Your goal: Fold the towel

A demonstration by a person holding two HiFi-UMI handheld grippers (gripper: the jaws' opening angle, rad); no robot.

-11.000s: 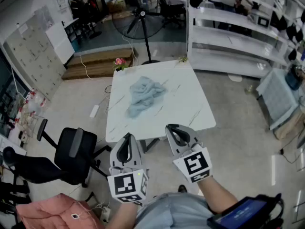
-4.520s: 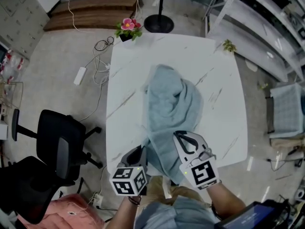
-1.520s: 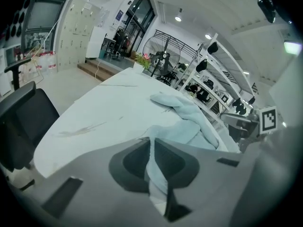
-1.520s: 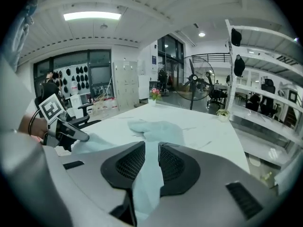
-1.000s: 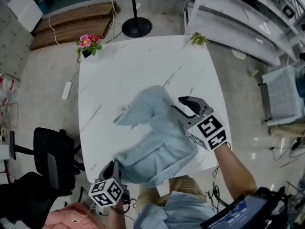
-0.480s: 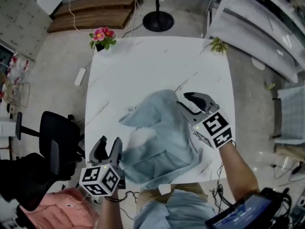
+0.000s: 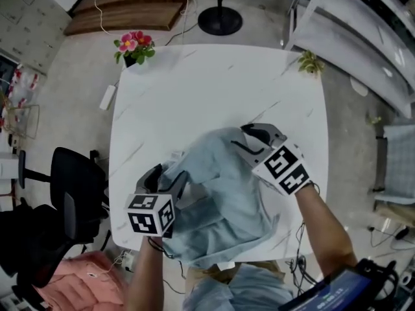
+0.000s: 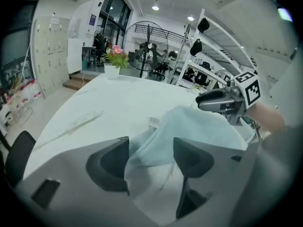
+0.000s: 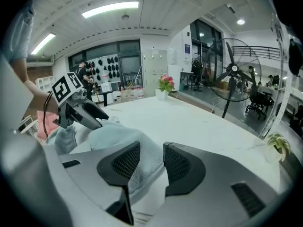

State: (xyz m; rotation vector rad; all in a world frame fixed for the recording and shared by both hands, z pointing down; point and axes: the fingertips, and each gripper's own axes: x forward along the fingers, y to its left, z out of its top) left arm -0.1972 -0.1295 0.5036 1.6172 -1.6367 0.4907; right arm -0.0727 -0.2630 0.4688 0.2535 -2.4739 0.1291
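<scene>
- Towel point(image 7: 220, 199) – pale blue, rumpled, lying on the near half of the white marble-look table point(image 7: 194, 89). Its near edge reaches the table's near edge and seems to lap over it.
- Far half of the table is bare, with open room toward the far edge and both far corners.
- Left tongs point(image 7: 165, 177) are at the towel's left edge. Their jaws have just been opening and now stand wide apart. A fold of towel lies between them, with neither pad pressing on it.
- Right tongs point(image 7: 256, 138) are at the towel's far right corner. Their jaws have also just been opening and are now parted. A hump of towel sits in the gap against one pad – clear of the other, so not gripped.
- Left gripper view only: a white barcode label point(image 8: 154, 122) on the towel's far edge.
- Right gripper view only: people and a wall of dark hanging items far behind the table.
- Head view only: office chair point(image 7: 68, 193) near the table's left edge, and a fan base point(image 7: 219, 21) on the floor beyond.
- Containers: a white pot point(image 8: 112, 70) at the far left corner, holding pink flowers point(image 7: 133, 44).
</scene>
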